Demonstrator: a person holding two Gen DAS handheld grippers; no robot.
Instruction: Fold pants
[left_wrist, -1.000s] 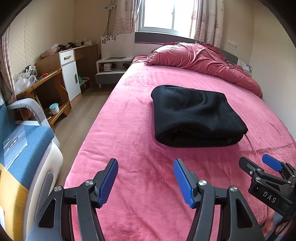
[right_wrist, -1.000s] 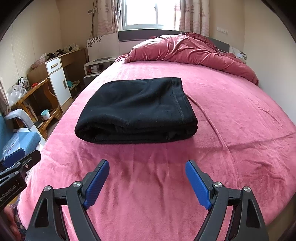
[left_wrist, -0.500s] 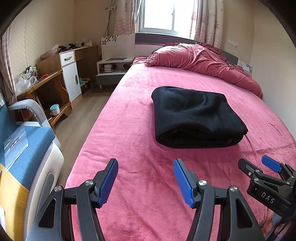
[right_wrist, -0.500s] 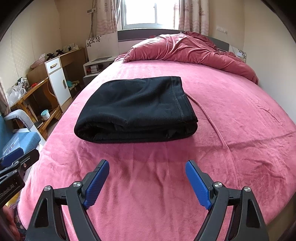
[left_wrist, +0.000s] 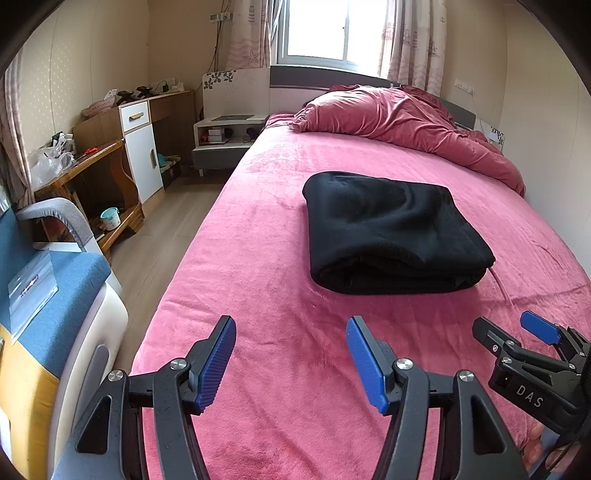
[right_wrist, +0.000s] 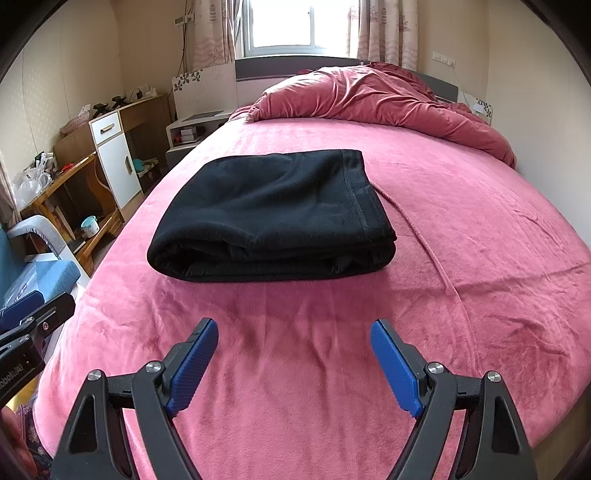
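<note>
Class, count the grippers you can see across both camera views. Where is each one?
2. The left gripper hangs open over the bed's near left side; the right gripper hangs open further right. Both stop short of the folded pants. None seems hidden.

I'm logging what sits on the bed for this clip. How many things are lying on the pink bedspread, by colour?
Black: 1, the folded pants
Dark pink: 1, the bunched duvet at the head end
Total: 2
Both the left gripper and the right gripper are open, holding nothing above the bedspread.
</note>
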